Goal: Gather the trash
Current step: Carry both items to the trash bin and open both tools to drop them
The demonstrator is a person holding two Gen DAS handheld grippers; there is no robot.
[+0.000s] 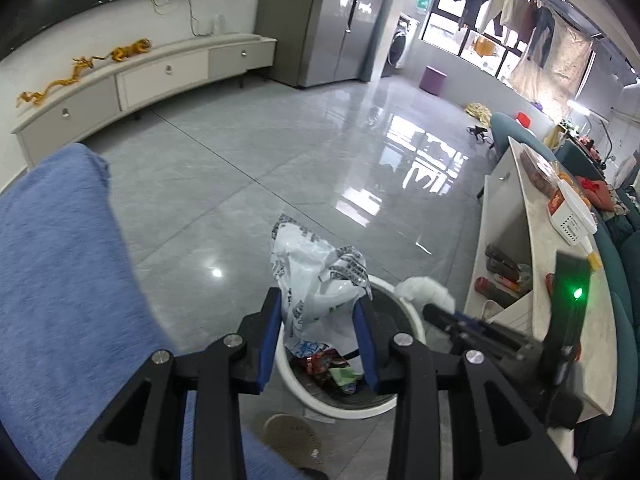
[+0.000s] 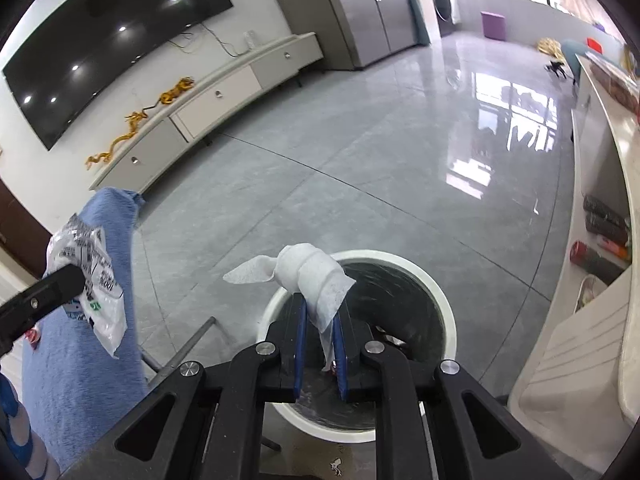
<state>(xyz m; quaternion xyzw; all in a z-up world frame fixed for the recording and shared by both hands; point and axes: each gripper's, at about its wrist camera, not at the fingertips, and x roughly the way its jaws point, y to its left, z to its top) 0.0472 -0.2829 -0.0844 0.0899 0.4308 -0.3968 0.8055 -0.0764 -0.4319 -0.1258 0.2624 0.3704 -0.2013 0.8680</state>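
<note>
Plastic wrapper (image 1: 316,280): crumpled printed film, hanging between the blue pads of the left gripper (image 1: 320,320), directly above the white bin (image 1: 348,410).
Tissue (image 2: 316,280): a rolled white wad, sticking up from the right gripper (image 2: 320,344), over the near rim of the same bin.
Handling: both are looking feather-light, soft and crushable; the film is likely slippery and springy, so a pinch across a bunched fold is holding best, while the tissue is taking a pinch at its trailing tail.
Left jaws: standing partly apart, pads pressing the wrapper's bulk from both sides.
Right jaws: standing almost together, nipping the tissue's thin lower strip.
Bin contents: red and green packets (image 1: 328,368) are lying at the bottom.
Left view alone: showing those packets and the tissue beyond the rim.
Right view alone: showing the bin's dark inner wall and the wrapper against a blue cloth (image 2: 88,352).
Surroundings: grey tiled floor (image 2: 360,168), white counter (image 1: 560,280) beside the bin.
</note>
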